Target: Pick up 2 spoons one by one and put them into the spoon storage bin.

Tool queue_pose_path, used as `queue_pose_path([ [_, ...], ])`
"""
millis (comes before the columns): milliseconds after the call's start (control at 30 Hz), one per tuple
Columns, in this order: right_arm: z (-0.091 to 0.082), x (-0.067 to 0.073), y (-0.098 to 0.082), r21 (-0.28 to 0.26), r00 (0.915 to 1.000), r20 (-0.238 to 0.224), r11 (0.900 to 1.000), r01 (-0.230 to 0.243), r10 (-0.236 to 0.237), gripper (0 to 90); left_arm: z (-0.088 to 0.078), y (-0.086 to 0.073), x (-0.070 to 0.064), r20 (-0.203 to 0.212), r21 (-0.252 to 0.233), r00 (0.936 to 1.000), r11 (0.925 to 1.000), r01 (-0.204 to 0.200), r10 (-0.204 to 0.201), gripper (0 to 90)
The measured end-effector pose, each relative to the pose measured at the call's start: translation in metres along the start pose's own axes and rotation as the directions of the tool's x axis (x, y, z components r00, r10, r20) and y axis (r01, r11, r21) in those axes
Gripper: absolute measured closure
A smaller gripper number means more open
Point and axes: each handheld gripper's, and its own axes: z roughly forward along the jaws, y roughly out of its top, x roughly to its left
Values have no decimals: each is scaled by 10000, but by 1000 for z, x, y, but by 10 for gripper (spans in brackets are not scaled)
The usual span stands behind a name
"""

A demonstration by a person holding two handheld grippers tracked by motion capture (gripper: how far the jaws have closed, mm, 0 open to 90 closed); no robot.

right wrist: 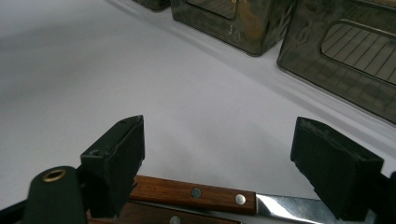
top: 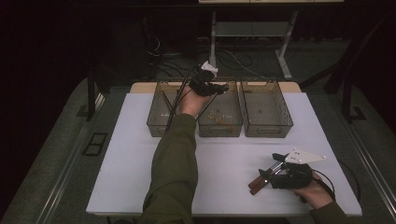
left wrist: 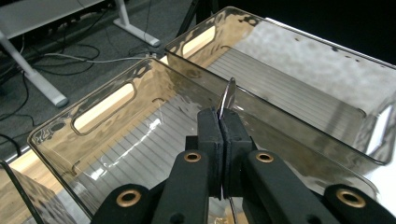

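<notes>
My left gripper (top: 220, 87) hangs over the middle bin (top: 220, 126) of three smoky clear bins at the back of the white table (top: 140, 163). In the left gripper view its jaws (left wrist: 219, 120) are shut on a thin metal utensil (left wrist: 229, 93), seen edge-on and sticking up past the fingertips. My right gripper (top: 270, 171) rests low at the table's front right, open, over two wood-handled knives (top: 258, 183). In the right gripper view the jaws (right wrist: 222, 149) stand wide apart, with a knife handle (right wrist: 196, 193) and blade (right wrist: 285, 206) lying between them, untouched.
The left bin (top: 161, 126) and right bin (top: 266, 128) flank the middle one, which holds some small golden pieces (top: 217, 116). The left forearm in a green sleeve (top: 173, 168) crosses the table's centre. Cables and desk legs (top: 285, 60) lie on the floor behind.
</notes>
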Motion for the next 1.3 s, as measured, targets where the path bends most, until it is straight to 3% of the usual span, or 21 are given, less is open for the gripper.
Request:
queue_pose_path([
  [267, 0, 1, 0, 5, 10000, -41, 10000, 51, -50, 178, 14, 0, 4, -121, -49, 9987, 9988, 490, -491, 883],
  [567, 0, 1, 0, 5, 9999, -57, 9999, 105, -104, 178, 31, -6, 0, -313, 282, 9984, 9985, 478, -470, 879],
  [700, 0, 1, 1, -2, 9999, -61, 9999, 126, -127, 178, 33, -7, -1, -436, 319, 9980, 9984, 475, -461, 778],
  [1000, 0, 0, 0, 5, 9999, -32, 9999, 148, -148, 177, 24, -6, -7, -214, 240, 9996, 9995, 204, -199, 658],
  [1300, 0, 0, 0, 52, 9999, 23, 9998, 171, -171, 178, 1, -14, -15, 240, 133, 9997, 9999, 94, -97, 557],
])
